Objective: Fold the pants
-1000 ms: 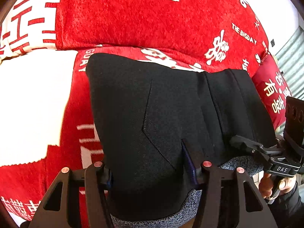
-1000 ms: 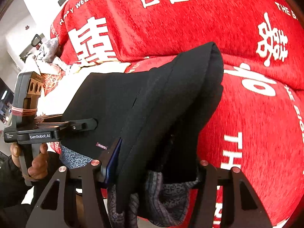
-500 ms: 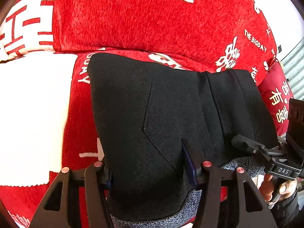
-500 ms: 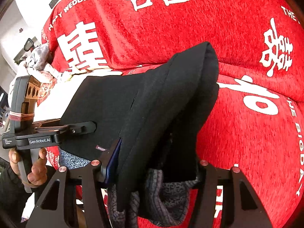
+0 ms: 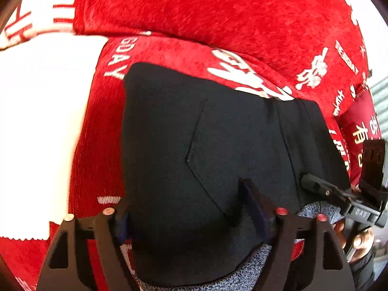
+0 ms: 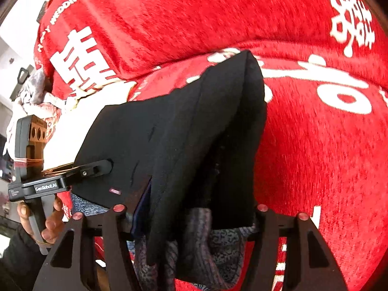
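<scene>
Black pants [image 5: 218, 169] folded, laid on red cover [image 5: 194, 12] (white lettering), left hand-held gripper [image 5: 191, 208] and right hand-held gripper [image 6: 194, 208] just widened, jaws straddling waist end, grip no longer clear.

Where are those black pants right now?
The folded black pants lie on the red sofa cover, near its front edge, filling the middle of both wrist views, with the left gripper and right gripper astride their near end.
</scene>
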`<state>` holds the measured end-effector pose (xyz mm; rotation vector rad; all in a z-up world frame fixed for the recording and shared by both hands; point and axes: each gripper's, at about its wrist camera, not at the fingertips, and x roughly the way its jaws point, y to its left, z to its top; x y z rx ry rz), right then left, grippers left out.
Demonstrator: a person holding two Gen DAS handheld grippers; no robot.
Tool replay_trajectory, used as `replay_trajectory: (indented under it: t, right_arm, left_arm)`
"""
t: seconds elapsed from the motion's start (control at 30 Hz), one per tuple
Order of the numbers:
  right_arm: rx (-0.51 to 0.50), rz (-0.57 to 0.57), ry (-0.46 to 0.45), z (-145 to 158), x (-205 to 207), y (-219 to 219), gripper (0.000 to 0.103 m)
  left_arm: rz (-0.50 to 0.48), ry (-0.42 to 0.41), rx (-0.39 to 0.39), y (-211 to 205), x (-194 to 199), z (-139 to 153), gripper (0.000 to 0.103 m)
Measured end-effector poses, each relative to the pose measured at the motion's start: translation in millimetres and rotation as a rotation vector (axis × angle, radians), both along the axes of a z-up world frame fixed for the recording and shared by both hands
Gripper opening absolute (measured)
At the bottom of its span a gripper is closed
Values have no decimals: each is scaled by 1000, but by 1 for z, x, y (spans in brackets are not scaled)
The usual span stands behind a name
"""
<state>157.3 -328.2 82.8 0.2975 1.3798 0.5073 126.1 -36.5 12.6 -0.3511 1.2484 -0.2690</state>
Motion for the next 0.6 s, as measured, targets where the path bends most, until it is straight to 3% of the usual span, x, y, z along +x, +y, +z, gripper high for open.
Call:
replay_trajectory:
  t: [0.2, 0.4, 0.5, 0.6]
  right_arm:
    - [-21, -40, 43, 0, 1, -7, 80]
    - [-105, -90, -113, 49, -18, -27, 80]
    - [-86, -9, -209, 80, -39, -13, 81]
    - [-50, 133, -248, 91, -61, 15, 82]
  left_arm:
    - [38, 44, -72, 20, -6, 6, 81]
    - [78, -59, -82, 43, -47, 48, 81]
    - [30, -111, -93, 26, -64, 66, 81]
    - [-80, -155, -102, -9, -74, 77, 81]
